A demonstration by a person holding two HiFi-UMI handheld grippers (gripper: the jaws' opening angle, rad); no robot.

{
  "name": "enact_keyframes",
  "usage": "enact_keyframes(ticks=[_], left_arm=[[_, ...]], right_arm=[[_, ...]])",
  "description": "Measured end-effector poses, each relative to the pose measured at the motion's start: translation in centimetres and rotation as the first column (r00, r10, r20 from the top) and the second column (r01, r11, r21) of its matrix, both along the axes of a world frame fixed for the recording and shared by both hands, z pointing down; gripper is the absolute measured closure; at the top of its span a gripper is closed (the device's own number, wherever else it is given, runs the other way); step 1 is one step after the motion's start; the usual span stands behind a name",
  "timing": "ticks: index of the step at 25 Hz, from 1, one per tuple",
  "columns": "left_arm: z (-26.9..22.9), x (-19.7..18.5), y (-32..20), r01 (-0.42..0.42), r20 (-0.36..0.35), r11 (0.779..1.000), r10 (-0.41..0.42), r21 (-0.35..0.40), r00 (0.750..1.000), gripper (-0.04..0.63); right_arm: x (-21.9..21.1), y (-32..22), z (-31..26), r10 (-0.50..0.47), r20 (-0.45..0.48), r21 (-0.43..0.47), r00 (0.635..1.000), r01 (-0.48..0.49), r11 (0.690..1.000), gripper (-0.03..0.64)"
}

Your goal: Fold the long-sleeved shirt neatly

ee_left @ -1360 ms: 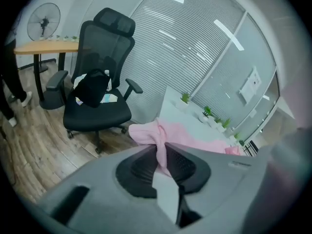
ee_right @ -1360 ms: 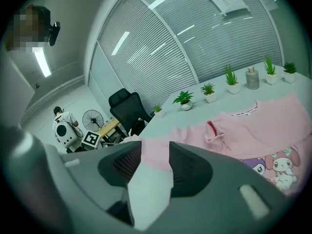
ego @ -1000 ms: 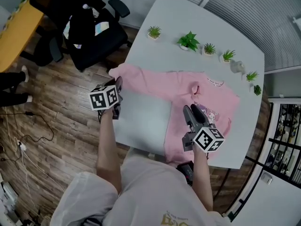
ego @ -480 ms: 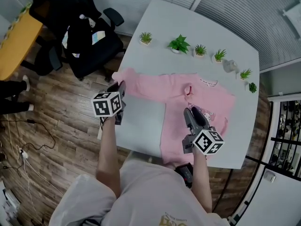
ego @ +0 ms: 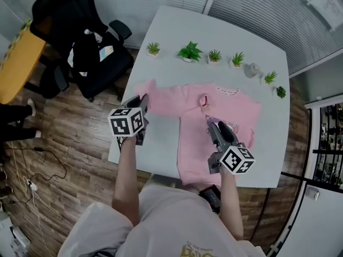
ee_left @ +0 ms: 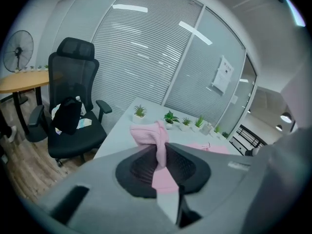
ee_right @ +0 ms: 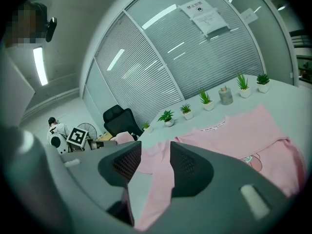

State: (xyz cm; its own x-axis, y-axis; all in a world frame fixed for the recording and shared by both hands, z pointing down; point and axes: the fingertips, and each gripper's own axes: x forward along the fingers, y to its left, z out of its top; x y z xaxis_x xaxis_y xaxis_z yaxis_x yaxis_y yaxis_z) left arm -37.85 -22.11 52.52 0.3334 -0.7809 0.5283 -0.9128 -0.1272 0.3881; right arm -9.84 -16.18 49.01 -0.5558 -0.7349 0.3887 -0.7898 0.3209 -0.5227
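One pink long-sleeved shirt (ego: 230, 108) lies spread across the white desk (ego: 236, 36), collar towards the far edge and hem at the near edge. It has a white band at the neck and a cartoon print on the chest. One cuff (ego: 203, 99) rests on the chest just below the collar. The other sleeve (ego: 161, 96) stretches towards the desk's left edge.

My left gripper (ego: 142, 105) is clamped on that sleeve's bunched end. My right gripper (ego: 215, 130) is over the shirt body, jaws apart, gripping nothing.

Along the far edge stand six small potted plants (ego: 188, 51) and one grey jar (ego: 250, 69). One black office chair (ego: 80, 42) stands left of the desk.
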Motion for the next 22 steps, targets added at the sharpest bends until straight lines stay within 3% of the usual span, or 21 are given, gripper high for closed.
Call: enact_keyframes(ticks=[22], left_arm=[[-4.8, 12.4, -0.8, -0.086, 0.089, 0.994, 0.079, 0.074, 0.993, 0.545]], right_arm=[[11.6, 1.1, -3.4, 0.147, 0.117, 0.072, 0.982, -0.156, 0.985, 0.436]])
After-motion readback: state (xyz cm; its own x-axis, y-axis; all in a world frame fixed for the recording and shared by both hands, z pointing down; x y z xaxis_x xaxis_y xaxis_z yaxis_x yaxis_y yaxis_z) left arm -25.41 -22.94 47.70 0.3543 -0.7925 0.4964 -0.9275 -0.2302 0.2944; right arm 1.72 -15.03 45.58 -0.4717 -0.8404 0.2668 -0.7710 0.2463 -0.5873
